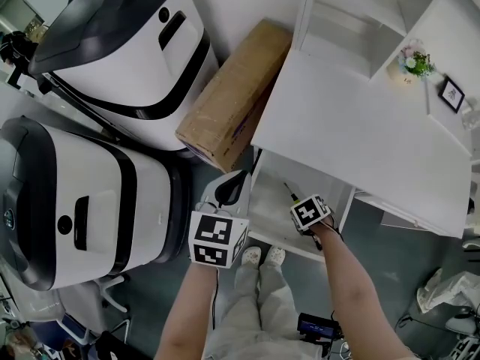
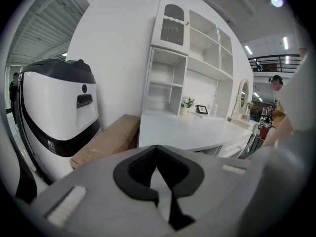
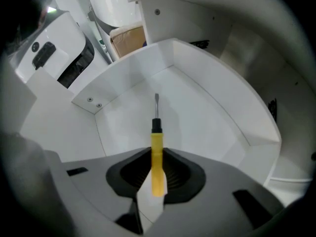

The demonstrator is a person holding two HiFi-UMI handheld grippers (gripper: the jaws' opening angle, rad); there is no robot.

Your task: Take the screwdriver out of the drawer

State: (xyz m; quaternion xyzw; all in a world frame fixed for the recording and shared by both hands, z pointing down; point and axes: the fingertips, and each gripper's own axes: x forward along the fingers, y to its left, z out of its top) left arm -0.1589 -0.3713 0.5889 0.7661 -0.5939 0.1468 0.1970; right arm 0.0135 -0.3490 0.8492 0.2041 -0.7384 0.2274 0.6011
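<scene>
Your right gripper (image 3: 157,179) pinches only the handle end of the screwdriver (image 3: 156,144), so a quick lift could let it swing loose and fall back into the drawer (image 3: 217,107).

I'm seeing the screwdriver (image 3: 156,147) lying in the drawer (image 3: 222,107), which is sticking out toward me from under the desk (image 1: 360,126). The right gripper (image 3: 157,157) is straddling its handle. The left gripper (image 1: 231,188) is hanging just left of the drawer, and a cardboard box (image 1: 232,96) is lying left of the desk.
</scene>
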